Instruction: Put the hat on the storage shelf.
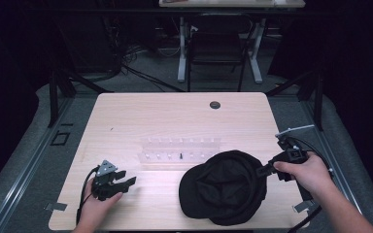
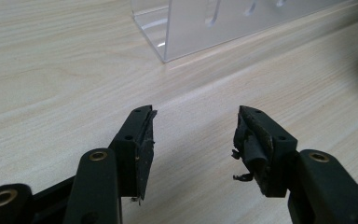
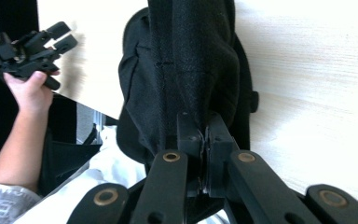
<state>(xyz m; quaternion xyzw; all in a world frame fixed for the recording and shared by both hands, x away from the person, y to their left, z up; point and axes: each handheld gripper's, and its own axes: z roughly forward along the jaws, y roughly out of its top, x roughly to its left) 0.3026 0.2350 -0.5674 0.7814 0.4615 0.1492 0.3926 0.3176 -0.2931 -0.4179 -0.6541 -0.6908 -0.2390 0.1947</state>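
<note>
Got my right gripper (image 3: pixel 204 140) clamped on the black cap's (image 1: pixel 223 187) edge, cap mostly on the table (image 1: pixel 175 116) by the clear rack (image 1: pixel 179 148). Left gripper (image 2: pixel 193 140) hangs open, idle. Moving it is left.

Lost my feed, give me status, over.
Right gripper shut on black cap. Left gripper open, empty. Clear rack behind cap, apart.
</note>
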